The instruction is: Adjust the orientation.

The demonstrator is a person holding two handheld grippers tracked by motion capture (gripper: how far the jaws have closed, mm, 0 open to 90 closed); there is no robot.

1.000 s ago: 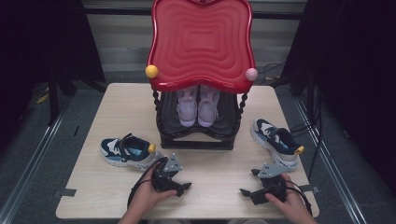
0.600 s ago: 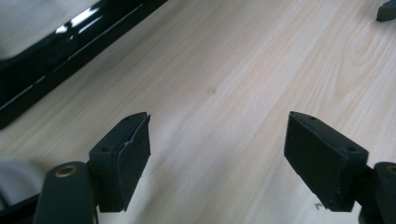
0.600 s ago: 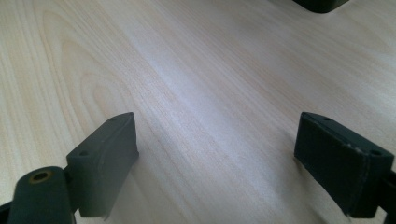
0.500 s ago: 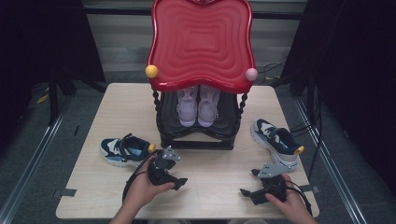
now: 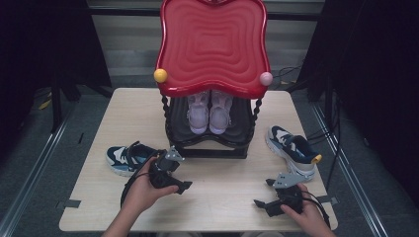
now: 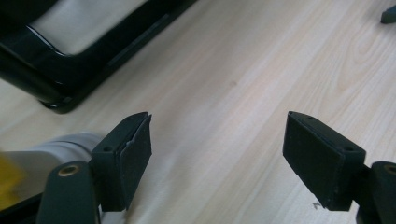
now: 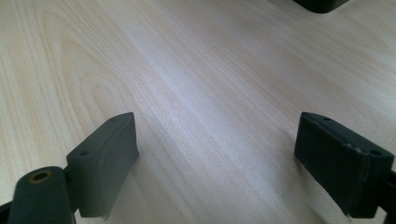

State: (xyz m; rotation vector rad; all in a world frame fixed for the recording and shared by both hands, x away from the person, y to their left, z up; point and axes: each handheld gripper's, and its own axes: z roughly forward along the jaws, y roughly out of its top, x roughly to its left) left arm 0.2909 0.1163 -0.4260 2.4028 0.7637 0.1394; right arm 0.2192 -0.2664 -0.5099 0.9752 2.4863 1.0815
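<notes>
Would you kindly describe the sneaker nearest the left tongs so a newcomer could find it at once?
Start at the black rack under the red wavy tray in the middle of the table. The dark blue and white sneaker lies on the tabletop left of the rack's base, beside the left tongs. Its twin lies on the right; the pale pair sits inside the rack.
</notes>
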